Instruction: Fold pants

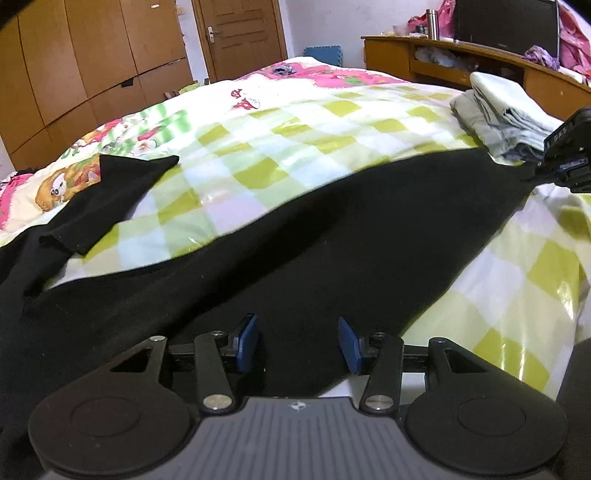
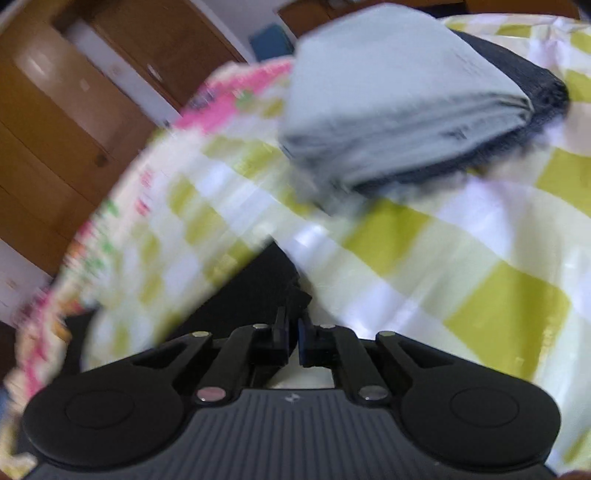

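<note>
Black pants [image 1: 295, 240] lie spread across the checked bedspread [image 1: 277, 140], one leg running to the right and another reaching far left. My left gripper [image 1: 301, 332] hovers low over the near part of the pants, its blue pads [image 1: 248, 341] well apart and not pressing on the cloth. The right gripper [image 1: 546, 170] shows at the right edge, pinching the pants' far end. In the right wrist view that gripper [image 2: 293, 325] is shut, with a fold of the black pants [image 2: 258, 288] caught between its pads. That view is motion-blurred.
A stack of folded grey and dark clothes [image 1: 498, 114] sits on the bed at the right, close ahead of the right gripper [image 2: 388, 110]. A wooden headboard shelf [image 1: 480, 55] with clutter stands behind. A wardrobe [image 1: 74, 74] and door [image 1: 240, 33] line the far wall.
</note>
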